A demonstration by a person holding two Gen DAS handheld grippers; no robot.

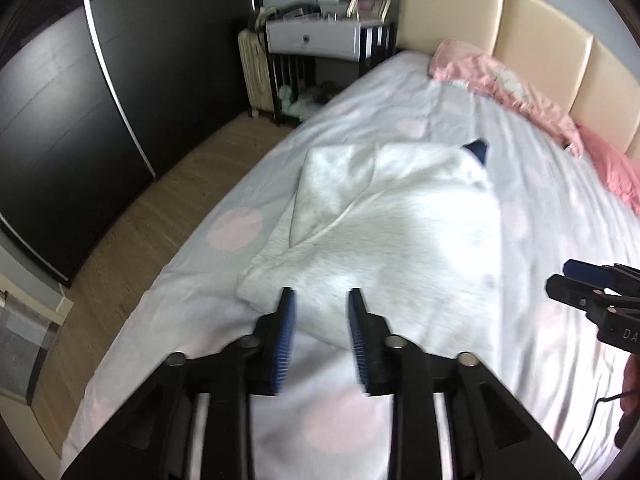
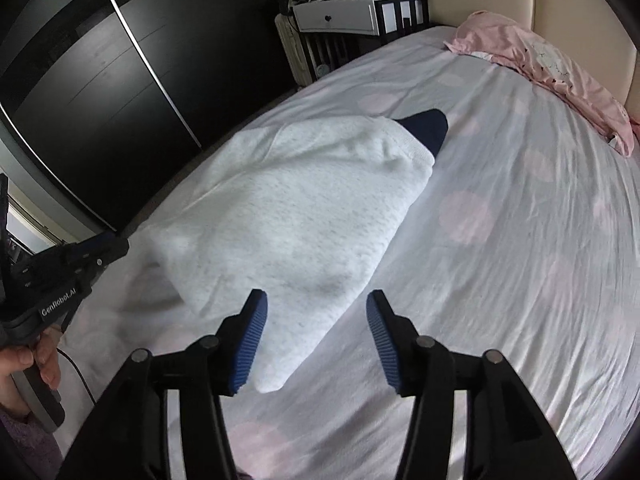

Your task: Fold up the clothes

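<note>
Jaws of left gripper [image 1: 322, 296] and right gripper [image 2: 316, 300] parted, empty, folded white garment [image 1: 384, 216] just beyond on bed [image 1: 540, 208]

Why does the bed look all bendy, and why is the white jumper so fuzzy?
Left wrist view: the fisheye lens curves the spotted pale bed sheet and the dark wardrobe; the folded white knitted jumper is smeared and glary. Right wrist view: same bending, but the jumper's knit looks sharper; daylight is soft, shadows faint.

A bed [image 1: 360, 92] with a cream headboard [image 1: 500, 16]; left of it, a nightstand [image 1: 316, 40], dark wardrobe [image 1: 80, 120] and wood floor [image 1: 152, 216].
</note>
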